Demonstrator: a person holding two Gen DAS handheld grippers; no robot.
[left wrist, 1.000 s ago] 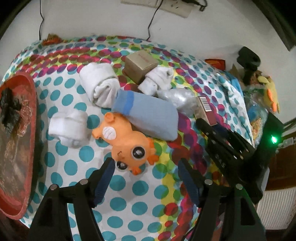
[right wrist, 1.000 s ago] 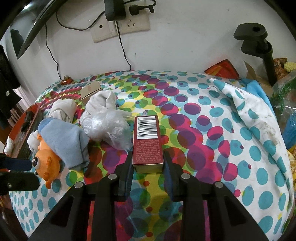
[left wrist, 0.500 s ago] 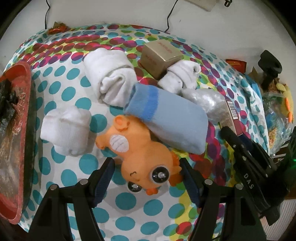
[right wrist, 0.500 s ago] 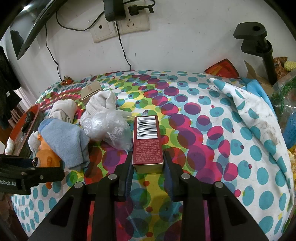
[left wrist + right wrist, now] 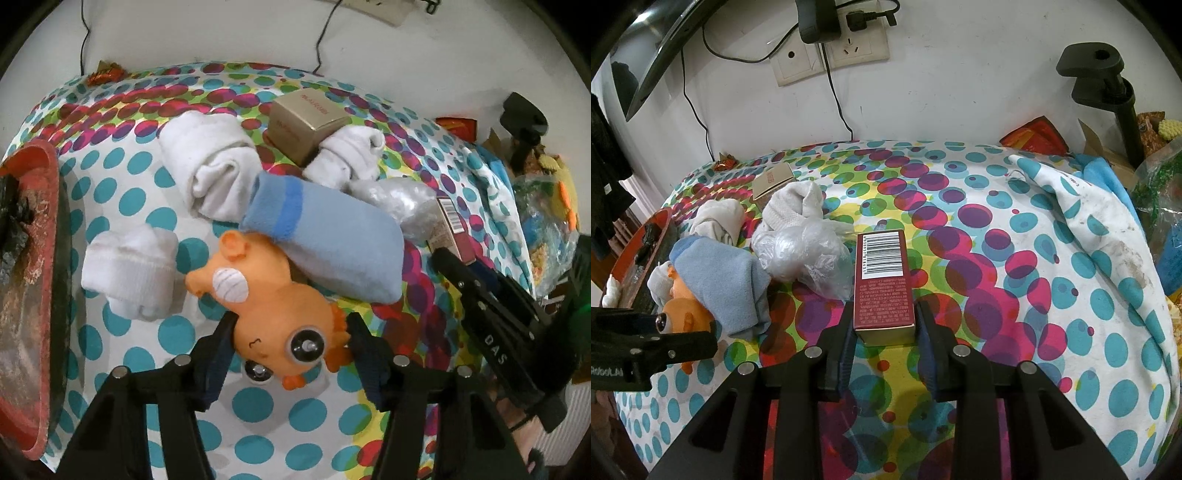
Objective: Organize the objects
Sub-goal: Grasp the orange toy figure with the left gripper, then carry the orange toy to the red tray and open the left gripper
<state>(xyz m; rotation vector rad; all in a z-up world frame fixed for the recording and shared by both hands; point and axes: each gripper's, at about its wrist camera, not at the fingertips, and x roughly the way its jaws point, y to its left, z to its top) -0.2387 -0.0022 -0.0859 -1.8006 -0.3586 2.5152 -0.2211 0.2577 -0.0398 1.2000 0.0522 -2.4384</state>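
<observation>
An orange big-eyed toy (image 5: 269, 306) lies on the dotted tablecloth (image 5: 122, 184), partly under a light blue sock (image 5: 325, 243). My left gripper (image 5: 290, 332) straddles the toy's head. Its jaws are closing and both pads touch the toy's sides. In the right wrist view my right gripper (image 5: 884, 325) is shut on the near end of a dark red carton (image 5: 882, 284) with a barcode, which rests on the cloth. Beside the blue sock lie three rolled white socks (image 5: 210, 177), a gold box (image 5: 310, 125) and a crumpled clear plastic bag (image 5: 402, 203).
A red tray (image 5: 33, 258) holding dark debris sits at the table's left edge. A black clamp stand (image 5: 1108, 85), bags and packets (image 5: 1160, 221) crowd the right side. Wall sockets with cables (image 5: 831, 51) sit behind the table.
My left gripper moved forward over the orange toy and its fingers closed in until they met the head. The right gripper and the red carton did not move.
</observation>
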